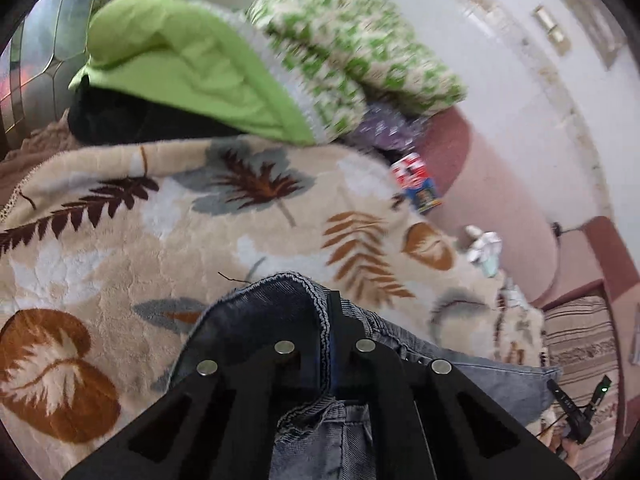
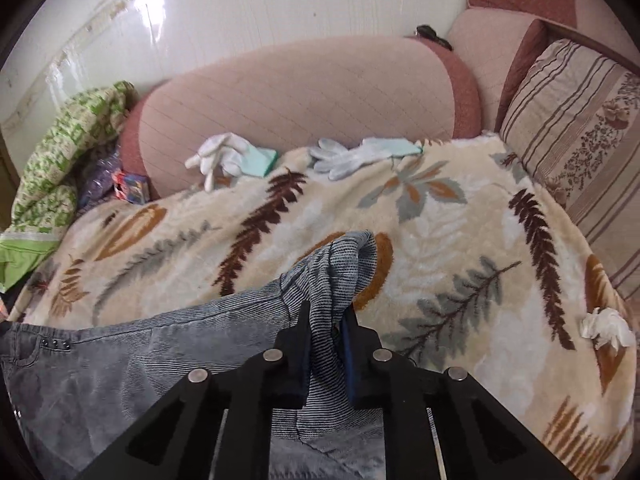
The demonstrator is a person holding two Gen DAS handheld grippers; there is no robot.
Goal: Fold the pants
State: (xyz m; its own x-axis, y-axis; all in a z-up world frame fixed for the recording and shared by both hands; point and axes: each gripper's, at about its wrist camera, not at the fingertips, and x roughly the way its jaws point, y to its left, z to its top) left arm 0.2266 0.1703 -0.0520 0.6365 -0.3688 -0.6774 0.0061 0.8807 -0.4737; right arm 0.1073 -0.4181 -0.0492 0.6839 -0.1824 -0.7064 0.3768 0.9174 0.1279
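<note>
Soft daylight, glare on the glossy wall (image 2: 160,4), motion blur in left view, dark fisheye corners

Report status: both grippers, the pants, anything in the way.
Left gripper shut on pants edge. Right gripper shut on pants too, cloth bunched between fingers. Pants on leaf blanket. Gloves farther back, not in the way.
</note>
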